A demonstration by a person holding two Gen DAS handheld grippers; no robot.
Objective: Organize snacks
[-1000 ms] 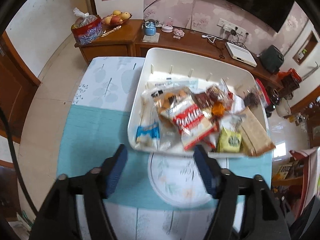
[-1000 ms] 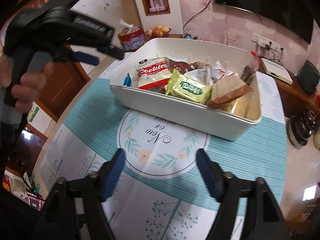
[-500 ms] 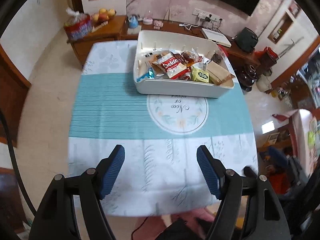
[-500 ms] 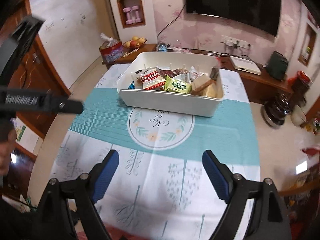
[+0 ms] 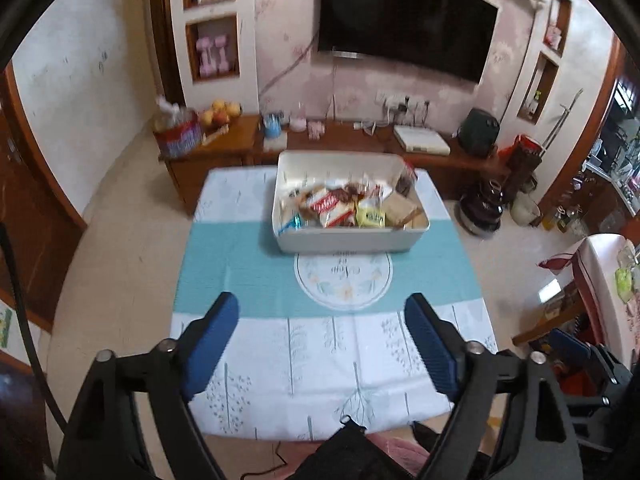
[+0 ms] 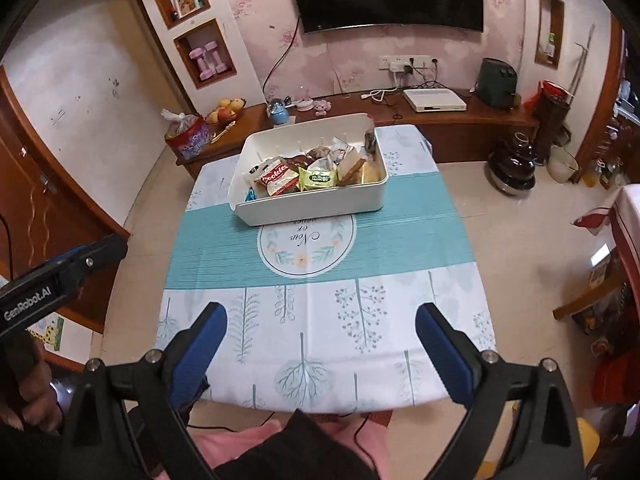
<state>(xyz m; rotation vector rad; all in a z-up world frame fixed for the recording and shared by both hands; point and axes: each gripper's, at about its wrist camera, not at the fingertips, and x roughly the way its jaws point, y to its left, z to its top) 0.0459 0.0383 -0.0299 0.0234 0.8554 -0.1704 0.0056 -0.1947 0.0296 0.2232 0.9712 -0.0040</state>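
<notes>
A white bin (image 5: 348, 240) (image 6: 316, 204) stands on the far half of the table and holds several snack packets, among them a red cookie packet (image 5: 330, 208) (image 6: 278, 176) and a yellow-green packet (image 5: 372, 216) (image 6: 318, 178). My left gripper (image 5: 320, 312) is open and empty, high above the table's near half, far from the bin. My right gripper (image 6: 320, 320) is open and empty, above the near edge. The left gripper's body also shows at the left of the right wrist view (image 6: 60, 280).
The table wears a white and teal cloth (image 5: 240, 276) (image 6: 400, 248). Behind it runs a wooden sideboard (image 5: 224, 140) (image 6: 480, 112) with a fruit bowl (image 6: 228, 110), a red bag (image 6: 188, 136) and a white box (image 6: 434, 100). A TV (image 5: 404, 20) hangs on the wall.
Both grippers have pulled far back and up from the bin toward the near table edge, still open and empty. The bin and its snacks have not moved.
</notes>
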